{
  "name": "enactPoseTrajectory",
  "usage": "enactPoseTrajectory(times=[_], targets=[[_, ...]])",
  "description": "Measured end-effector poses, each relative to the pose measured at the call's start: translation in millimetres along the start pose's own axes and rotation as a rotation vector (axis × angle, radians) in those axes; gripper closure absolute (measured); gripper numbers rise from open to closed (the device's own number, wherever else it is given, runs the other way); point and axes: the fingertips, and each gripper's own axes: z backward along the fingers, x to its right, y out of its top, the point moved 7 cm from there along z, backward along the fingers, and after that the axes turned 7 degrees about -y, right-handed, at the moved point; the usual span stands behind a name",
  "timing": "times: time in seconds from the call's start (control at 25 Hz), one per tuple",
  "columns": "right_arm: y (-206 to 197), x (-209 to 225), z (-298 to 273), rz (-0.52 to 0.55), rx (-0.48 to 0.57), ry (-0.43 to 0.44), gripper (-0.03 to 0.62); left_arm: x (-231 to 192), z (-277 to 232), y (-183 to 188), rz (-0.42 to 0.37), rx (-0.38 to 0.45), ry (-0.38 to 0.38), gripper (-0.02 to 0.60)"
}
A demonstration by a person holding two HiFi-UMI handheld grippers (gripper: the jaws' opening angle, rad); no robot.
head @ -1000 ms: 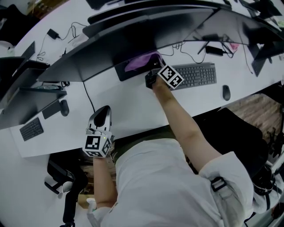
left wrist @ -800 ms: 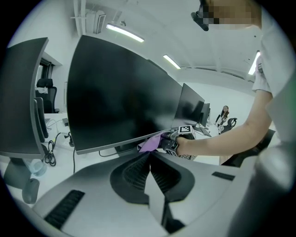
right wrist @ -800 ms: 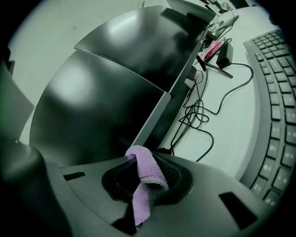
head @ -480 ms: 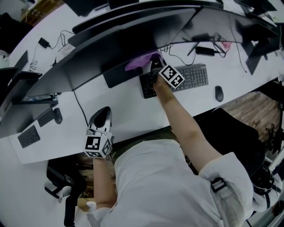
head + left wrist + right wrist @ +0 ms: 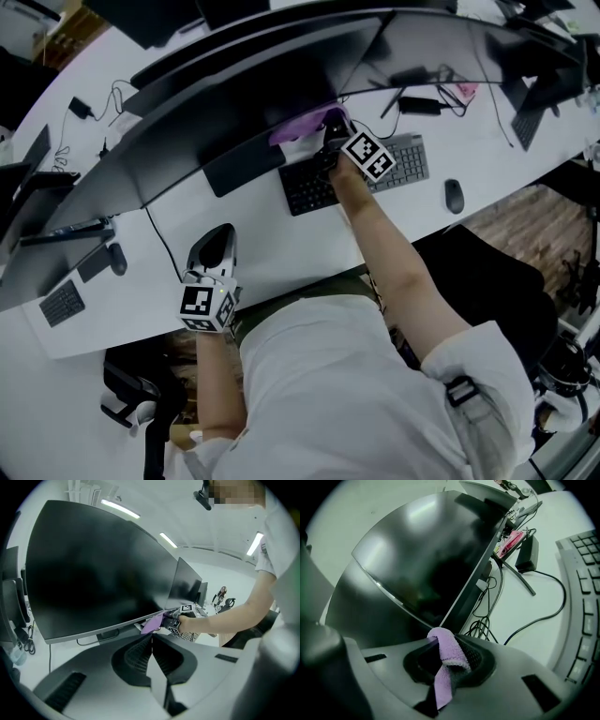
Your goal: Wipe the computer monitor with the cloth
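A wide curved dark monitor (image 5: pixel 244 84) stands across the white desk (image 5: pixel 272 244). My right gripper (image 5: pixel 330 133) is shut on a purple cloth (image 5: pixel 305 127) and holds it against the monitor's lower edge, a little right of its middle. In the right gripper view the cloth (image 5: pixel 447 656) is folded over between the jaws of that gripper (image 5: pixel 445 654), right at the screen (image 5: pixel 426 559). My left gripper (image 5: pixel 219 234) rests low near the desk's front edge, shut and holding nothing. From the left gripper (image 5: pixel 151 637) I see the cloth (image 5: pixel 152 623) under the screen (image 5: pixel 93 573).
A keyboard (image 5: pixel 323 183) lies under my right arm, with a mouse (image 5: pixel 453 195) to its right. Behind the monitor are cables (image 5: pixel 487 616), a power brick (image 5: pixel 528 552) and a pink item (image 5: pixel 511 541). Other monitors and a small keyboard (image 5: pixel 64 302) stand at the left.
My right gripper has slid the cloth to the right along the monitor's lower edge. The left gripper has stayed where it was.
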Motion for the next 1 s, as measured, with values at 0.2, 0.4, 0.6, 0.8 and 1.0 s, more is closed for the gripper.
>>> enactPoseTrajectory(times=[0.2,0.4,0.6,0.8,1.0], targets=[[8.3,2.3,2.2,0.030,-0.010,-0.005,0.545,1.1,-9.5,7.1,-0.010,0.003,-0.024,0.578],[13.2,0.6,13.4,0.053,0.004,-0.014,0.545,-1.3,-8.3,11.4,-0.018,0.016,-0.042,0.578],[25.9,-11.5,37.8,0.095,0.048,0.006,0.544,-8.0,0.4,16.3,-0.030,0.043,-0.065,0.578],[32.4,-34.2,70.3,0.156,0.075,0.036,0.544,-14.8,9.4,25.2,-0.045,0.083,-0.105,0.578],[25.6,-61.1,109.0,0.269,0.058,0.028,0.545,-21.8,23.9,38.0,-0.037,0.139,-0.141,0.578]])
